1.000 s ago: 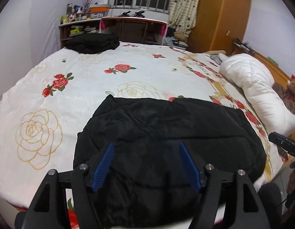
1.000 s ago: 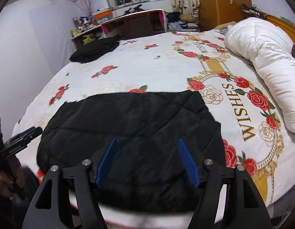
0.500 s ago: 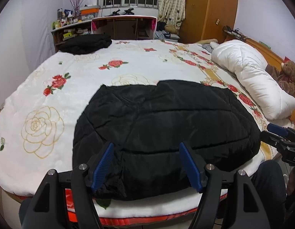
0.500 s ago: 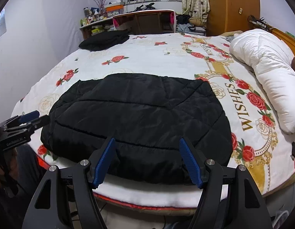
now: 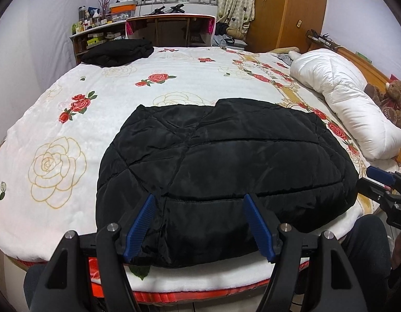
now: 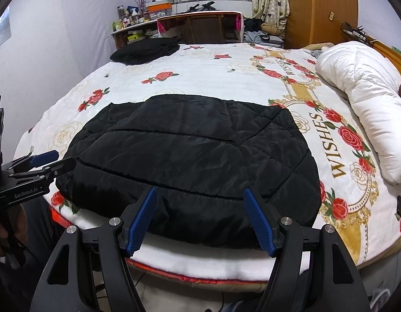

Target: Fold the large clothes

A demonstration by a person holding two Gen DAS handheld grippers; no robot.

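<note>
A black quilted jacket (image 5: 221,166) lies folded flat near the front edge of the bed; it also shows in the right wrist view (image 6: 195,156). My left gripper (image 5: 199,223) is open and empty, held back over the jacket's near left hem. My right gripper (image 6: 200,218) is open and empty, held back over the jacket's near right hem. Each gripper shows at the edge of the other's view: the right gripper (image 5: 382,184) and the left gripper (image 6: 37,166).
The bed (image 5: 57,135) has a white cover with roses. A second folded black garment (image 5: 117,52) lies at the far left corner. A white duvet roll (image 5: 346,98) and a teddy bear (image 5: 392,96) lie on the right. A desk and wardrobe stand behind.
Both grippers have pulled back and up from the jacket toward the bed's front edge. The jacket lies still on the bed.
</note>
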